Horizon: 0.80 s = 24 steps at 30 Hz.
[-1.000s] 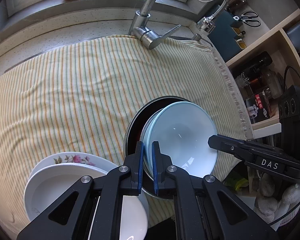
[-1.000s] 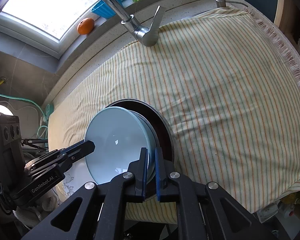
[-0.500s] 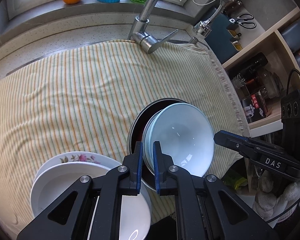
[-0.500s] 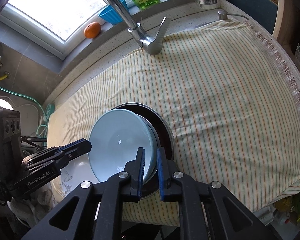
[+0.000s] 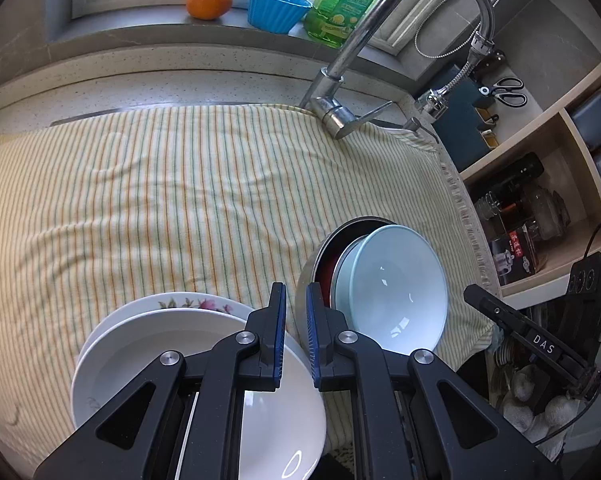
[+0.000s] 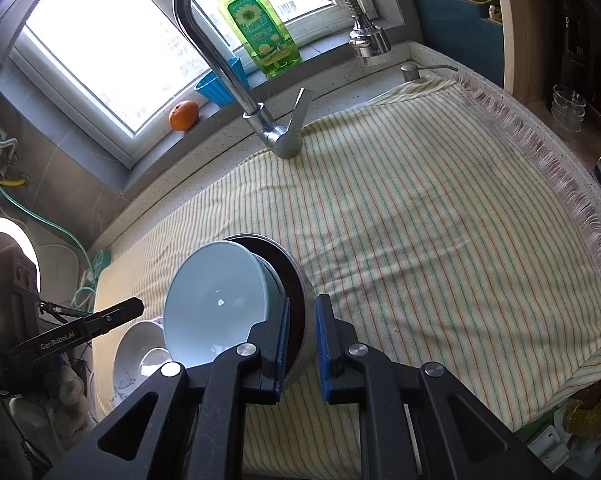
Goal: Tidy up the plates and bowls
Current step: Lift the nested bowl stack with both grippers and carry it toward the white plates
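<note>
A pale blue bowl (image 5: pixel 396 280) sits nested with others inside a steel bowl (image 5: pixel 324 248) on the striped cloth (image 5: pixel 180 200). A white bowl (image 5: pixel 172 364) rests on a floral plate (image 5: pixel 188 302) at the near left. My left gripper (image 5: pixel 296 306) is slightly open and empty, just left of the steel bowl's near rim. In the right wrist view my right gripper (image 6: pixel 302 324) is open and its jaws straddle the steel bowl's (image 6: pixel 300 280) near rim, without pinching it. The blue bowl (image 6: pixel 216 300) lies to its left.
A faucet (image 5: pixel 340 80) stands at the back of the cloth. An orange (image 5: pixel 208 2), a blue cup (image 5: pixel 276 8) and a green soap bottle (image 5: pixel 340 4) line the sill. Shelves (image 5: pixel 540 200) with jars stand to the right. The cloth's front edge drops off by the bowls.
Both grippers have opened off the bowl rims and drawn back and up. The left one now stands clear of the stack. The bowls have stayed on the cloth.
</note>
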### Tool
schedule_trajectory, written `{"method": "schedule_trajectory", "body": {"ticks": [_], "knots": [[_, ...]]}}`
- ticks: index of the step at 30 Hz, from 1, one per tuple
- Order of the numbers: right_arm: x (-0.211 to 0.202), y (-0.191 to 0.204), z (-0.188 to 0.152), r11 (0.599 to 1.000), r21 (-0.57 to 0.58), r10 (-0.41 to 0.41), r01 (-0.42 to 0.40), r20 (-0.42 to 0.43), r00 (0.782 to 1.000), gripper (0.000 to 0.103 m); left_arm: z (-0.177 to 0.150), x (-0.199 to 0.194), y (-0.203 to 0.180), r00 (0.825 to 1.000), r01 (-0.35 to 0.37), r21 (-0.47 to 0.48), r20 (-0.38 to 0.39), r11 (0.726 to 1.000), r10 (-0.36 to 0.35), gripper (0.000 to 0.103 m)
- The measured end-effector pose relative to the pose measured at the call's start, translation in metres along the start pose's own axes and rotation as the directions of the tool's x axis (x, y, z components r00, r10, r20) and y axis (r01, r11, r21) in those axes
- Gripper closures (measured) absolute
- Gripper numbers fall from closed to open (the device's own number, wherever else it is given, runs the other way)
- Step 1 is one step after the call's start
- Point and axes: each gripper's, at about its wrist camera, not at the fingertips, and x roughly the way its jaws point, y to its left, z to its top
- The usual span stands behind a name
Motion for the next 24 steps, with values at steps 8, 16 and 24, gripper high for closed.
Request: {"method": "schedule_trajectory", "body": {"ticks": [8,16,24], "knots": [[0.015,-0.004,-0.004,1.0,0.003,0.015,-0.015,-0.033,0.999,0.091,0.003,0.015,-0.003,0.999,-0.012,0.012,-0.031,1.0,0.012,0.094],[0.024,-0.01,-0.004,0.999,0.033,0.027,-0.025,-0.062,0.998,0.091,0.007,0.024,-0.009,0.999,-0.018,0.047,-0.047,0.999,0.02,0.094],[0.031,-0.007,-0.007,0.999,0.028,0.026,-0.024,-0.084,0.996,0.091,0.006,0.032,-0.009,0.997,-0.014,0.051,-0.076,0.999,0.018,0.094]]}}
